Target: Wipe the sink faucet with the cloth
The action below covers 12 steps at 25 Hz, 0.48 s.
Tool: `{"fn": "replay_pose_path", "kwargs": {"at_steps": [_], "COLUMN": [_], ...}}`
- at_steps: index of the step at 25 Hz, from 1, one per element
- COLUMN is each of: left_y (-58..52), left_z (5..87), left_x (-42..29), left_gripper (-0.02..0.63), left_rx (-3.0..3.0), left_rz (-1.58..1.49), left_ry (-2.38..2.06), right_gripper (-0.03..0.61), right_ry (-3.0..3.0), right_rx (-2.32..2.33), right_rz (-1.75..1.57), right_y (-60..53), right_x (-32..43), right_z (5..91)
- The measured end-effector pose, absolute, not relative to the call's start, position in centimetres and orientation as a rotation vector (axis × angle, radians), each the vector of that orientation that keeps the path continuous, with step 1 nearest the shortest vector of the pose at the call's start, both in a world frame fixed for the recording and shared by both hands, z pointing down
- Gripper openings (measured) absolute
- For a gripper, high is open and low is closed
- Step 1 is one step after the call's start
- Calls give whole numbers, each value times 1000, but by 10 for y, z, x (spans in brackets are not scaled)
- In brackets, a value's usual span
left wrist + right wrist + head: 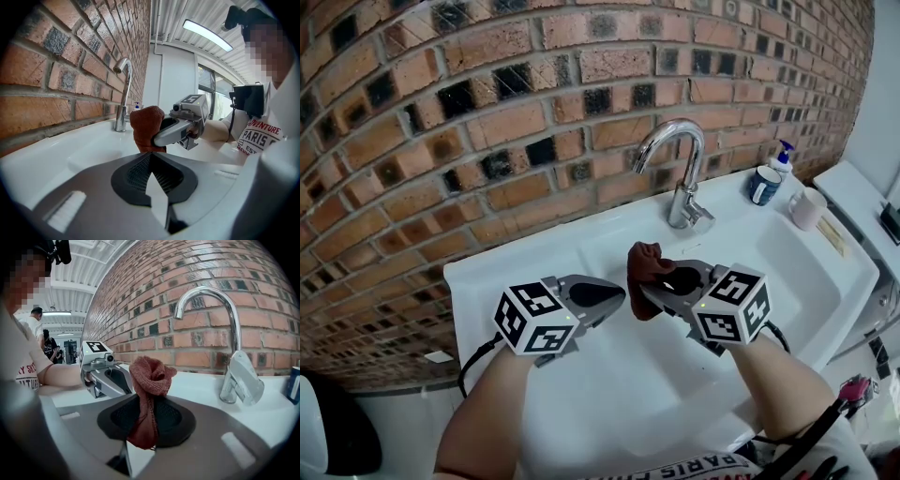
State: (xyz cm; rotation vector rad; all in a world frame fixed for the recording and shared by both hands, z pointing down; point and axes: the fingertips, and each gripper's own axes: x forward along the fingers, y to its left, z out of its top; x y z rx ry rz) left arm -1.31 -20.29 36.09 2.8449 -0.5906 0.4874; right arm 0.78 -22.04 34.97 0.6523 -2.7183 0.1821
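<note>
Cloth (647,261) partly hidden between right tongs (650,289)

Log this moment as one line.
right hand-held gripper: shut on cloth | left hand-held gripper: shut, empty | faucet: no cloth contact

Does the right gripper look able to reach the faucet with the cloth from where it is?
Probably yes: the right gripper, shut on the brown cloth, has the faucet just beyond it across bare white sink, with nothing between them.

A long white ceiling strip lamp (206,34) lights the scene brightly. Fisheye distortion bends the red-brown brick wall (487,112); gripper-view corners go black.
</note>
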Motion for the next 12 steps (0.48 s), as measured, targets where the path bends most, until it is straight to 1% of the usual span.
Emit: {"fn": "replay_pose_path", "kwargs": {"at_steps": [12], "left_y": [-203], "left_z": [361], "left_x": [-12], "left_gripper": [0], "left_rx": [2845], "left_rz": [488], "left_ry": [-593], "right_gripper": [86], "right_ry": [-2712], "right_rx": [635], "right_rz": [166], "right_y": [-219], "right_x": [7], "right_z": [352]}}
